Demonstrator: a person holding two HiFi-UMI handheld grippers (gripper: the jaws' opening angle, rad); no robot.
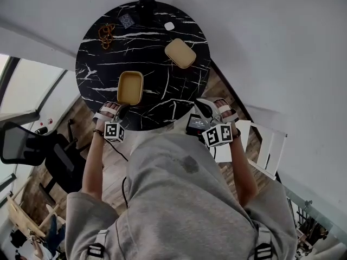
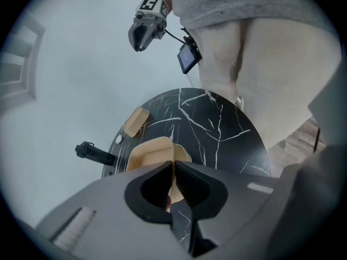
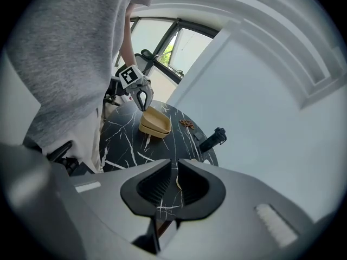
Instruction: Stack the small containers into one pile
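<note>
On table (image 1: 168, 88), left gripper (image 2: 172, 168) clamped on empty container (image 1: 130, 86) rim; right gripper (image 3: 174, 169) nearly together.

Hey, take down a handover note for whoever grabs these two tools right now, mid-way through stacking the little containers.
Left tool: shut on the near rim of the open tan container, near left of the table; the right gripper view suggests two nested there, not certain.
Right tool: nearly shut, empty, over the table's near right edge.
Other tan container: alone, far right.
Left to do: bring it onto the pile.
</note>
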